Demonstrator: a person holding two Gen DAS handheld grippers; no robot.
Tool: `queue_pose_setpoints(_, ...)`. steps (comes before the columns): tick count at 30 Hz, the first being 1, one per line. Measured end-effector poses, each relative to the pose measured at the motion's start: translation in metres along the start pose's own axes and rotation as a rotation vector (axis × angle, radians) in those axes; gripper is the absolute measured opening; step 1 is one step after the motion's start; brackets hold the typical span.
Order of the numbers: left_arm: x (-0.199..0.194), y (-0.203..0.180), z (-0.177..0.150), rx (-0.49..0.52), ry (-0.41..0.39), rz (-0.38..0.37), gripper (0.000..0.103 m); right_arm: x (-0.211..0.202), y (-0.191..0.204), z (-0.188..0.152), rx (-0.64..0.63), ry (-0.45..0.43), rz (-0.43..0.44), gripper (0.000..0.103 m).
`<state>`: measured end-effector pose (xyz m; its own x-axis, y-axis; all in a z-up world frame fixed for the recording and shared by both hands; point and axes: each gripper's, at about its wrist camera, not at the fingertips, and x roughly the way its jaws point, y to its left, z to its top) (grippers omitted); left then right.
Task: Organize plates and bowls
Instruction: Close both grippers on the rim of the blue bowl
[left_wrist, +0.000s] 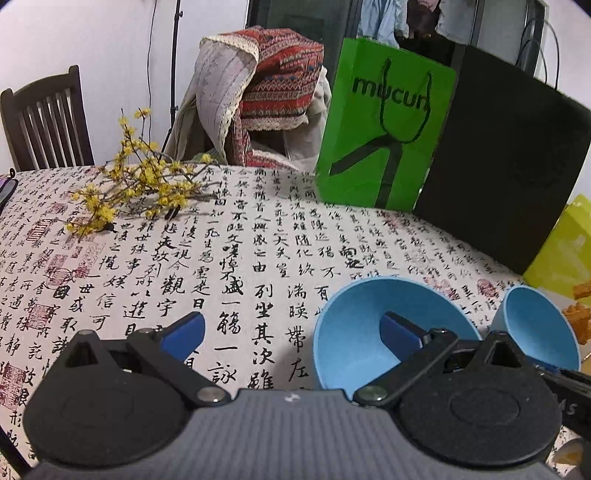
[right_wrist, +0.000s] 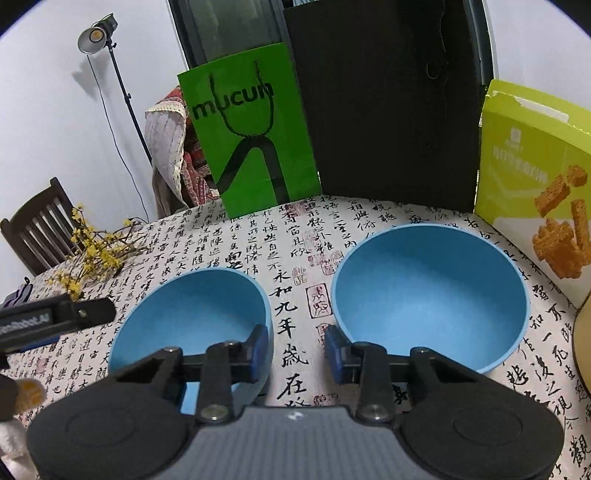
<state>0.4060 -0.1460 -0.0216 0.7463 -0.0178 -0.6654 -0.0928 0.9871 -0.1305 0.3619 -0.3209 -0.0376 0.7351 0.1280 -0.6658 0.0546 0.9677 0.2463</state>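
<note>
flowers (left_wrist: 136, 184): yellow blossom sprig, lying on tablecloth (left_wrist: 240, 258) far left, near dark wooden chair (left_wrist: 44, 118)
left gripper (left_wrist: 291, 334): jaws spread wide, nothing gripped; blue pads well apart, right pad over the left bowl's interior, left pad above bare cloth
left bowl (right_wrist: 192, 325): light blue, upright on table, empty; smaller-looking of the two in right wrist view
right gripper (right_wrist: 295, 350): jaws partly closed, gap narrow, only printed cloth showing between pads; nothing pinched; left finger overlaps left bowl's near rim, right finger just at right bowl's near-left rim; contact with either rim unclear
right bowl (right_wrist: 428, 295): light blue, upright, empty; beside left bowl, apart, strip of cloth between them
green bag (right_wrist: 251, 129): paper carrier, black "mucun" print, rope handles, standing at far table edge; contents not visible
black bag (right_wrist: 388, 103): standing just right of green bag, touching or nearly; contents not visible
snack box (right_wrist: 532, 177): yellow-green carton, fried-snack picture, top flap open, standing right of black bag behind right bowl; inside not visible
</note>
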Motion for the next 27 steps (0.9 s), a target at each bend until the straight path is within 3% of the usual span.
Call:
queue_pose_setpoints(4, 0.007, -0.001, -0.001, -0.004, 0.009, 0.003, 0.099, 0.002, 0.004, 0.004, -0.012, -0.002, 0.018, 0.030)
queue_pose_setpoints(15, 0.028, -0.005, -0.008, -0.008, 0.069, -0.011, 0.073, 0.026, 0.021, 0.004, -0.042, 0.046, -0.010, 0.028)
queue_pose_setpoints(21, 0.033, -0.010, -0.010, 0.018, 0.068, -0.015, 0.051, 0.036, 0.025, 0.002, -0.040, 0.072, -0.020, 0.020)
queue_pose_setpoints(23, 0.036, -0.011, -0.011, 0.019, 0.083, -0.026, 0.035, 0.038, 0.026, 0.001, -0.045, 0.081, -0.021, 0.016)
queue_pose_setpoints(27, 0.040, -0.011, -0.012, 0.008, 0.109, -0.043, 0.020, 0.041, 0.029, 0.000, -0.050, 0.091, -0.032, 0.012)
